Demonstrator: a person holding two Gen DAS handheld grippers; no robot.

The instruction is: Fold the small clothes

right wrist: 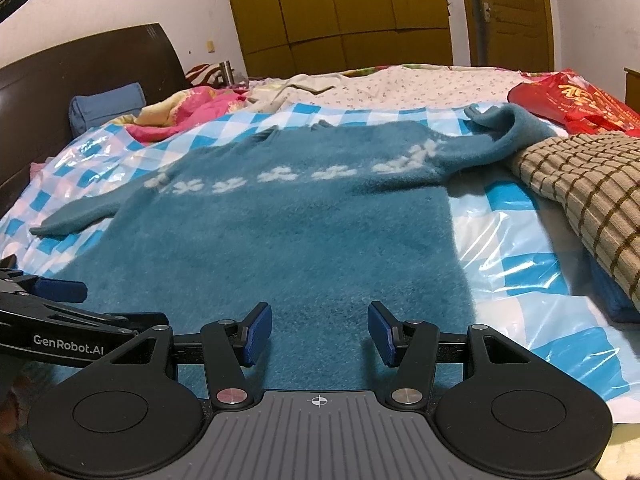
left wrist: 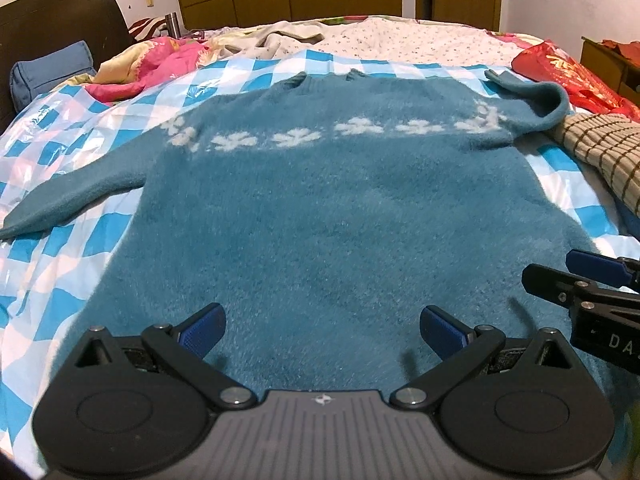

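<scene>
A fuzzy teal sweater (left wrist: 328,208) with a row of white flowers across the chest lies flat, front up, on a blue-and-white checked plastic sheet (left wrist: 60,264). Its left sleeve (left wrist: 68,200) stretches out to the left; its right sleeve (left wrist: 536,100) curls back at the far right. It also shows in the right wrist view (right wrist: 280,240). My left gripper (left wrist: 322,330) is open and empty just above the sweater's hem. My right gripper (right wrist: 320,332) is open and empty over the hem, nearer the right edge. The right gripper shows in the left wrist view (left wrist: 580,276).
A beige checked knit garment (right wrist: 588,196) lies on the right beside the sweater. A red plastic bag (right wrist: 576,100) sits behind it. Pink bedding (left wrist: 160,64) and a blue pillow (left wrist: 52,72) lie at the far left by the dark headboard. The left gripper's arm (right wrist: 60,320) crosses the lower left.
</scene>
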